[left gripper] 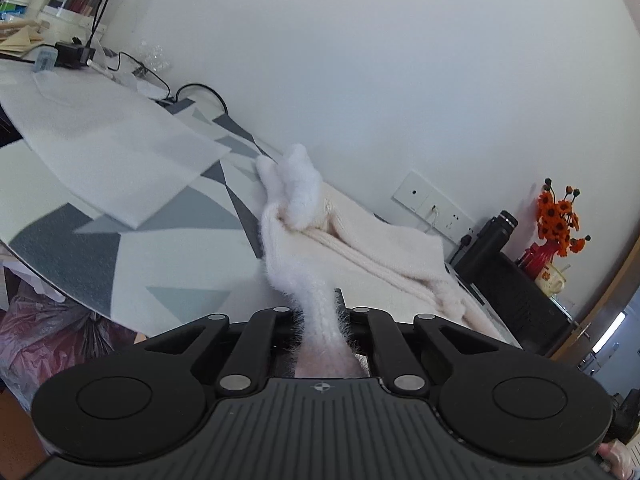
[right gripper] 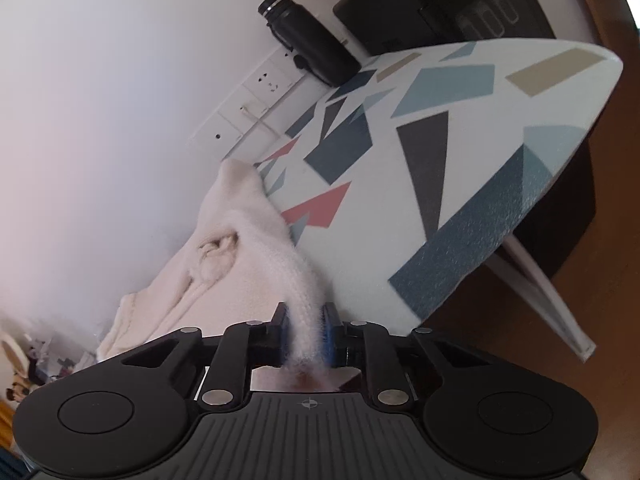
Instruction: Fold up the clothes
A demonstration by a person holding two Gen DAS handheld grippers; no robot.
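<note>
A fuzzy cream-white sweater (left gripper: 360, 256) lies bunched on the patterned table (left gripper: 168, 248), against the wall. My left gripper (left gripper: 320, 316) is shut on a stretched fold of the sweater, which runs up from between the jaws. In the right wrist view the same sweater (right gripper: 248, 240) lies along the wall side of the table (right gripper: 460, 128). My right gripper (right gripper: 306, 320) is shut on another edge of it, pulled taut. A folded white garment (left gripper: 112, 136) lies flat further along the table on the left.
A black bottle (right gripper: 308, 40) and a dark box (right gripper: 440, 4) stand at the table's far end by wall sockets (right gripper: 248, 108). Orange flowers in a red vase (left gripper: 556, 224) stand there too. Cables, a charger (left gripper: 74, 54) and clutter sit at the other end. Bags (left gripper: 48, 328) lie below the table edge.
</note>
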